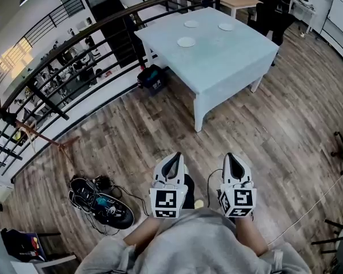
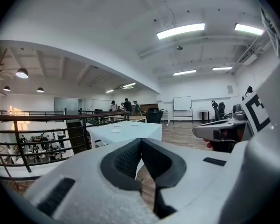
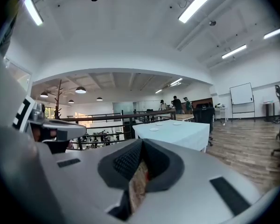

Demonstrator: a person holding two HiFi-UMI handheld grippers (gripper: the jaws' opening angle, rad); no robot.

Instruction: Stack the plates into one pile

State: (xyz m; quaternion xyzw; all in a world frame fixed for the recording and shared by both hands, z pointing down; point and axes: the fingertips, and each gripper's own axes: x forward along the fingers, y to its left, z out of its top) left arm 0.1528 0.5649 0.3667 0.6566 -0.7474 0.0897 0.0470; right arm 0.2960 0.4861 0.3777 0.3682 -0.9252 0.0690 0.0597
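In the lower middle of the head view, the left tongs (image 1: 172, 162) and the right tongs (image 1: 233, 162) sit side by side close to the person's body. Each is pressed together with nothing between its jaws. Both point across the wooden floor (image 1: 131, 136) toward the white worktop (image 1: 228, 59) at upper middle, where three plates lie unstacked and well apart from the tongs: the nearest plate (image 1: 186, 41), the far plate (image 1: 191, 23) behind it, and the right plate (image 1: 226, 26).

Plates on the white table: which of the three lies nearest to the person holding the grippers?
The front plate, lying alone toward the table's near side. The back left plate and back right plate lie farther away.
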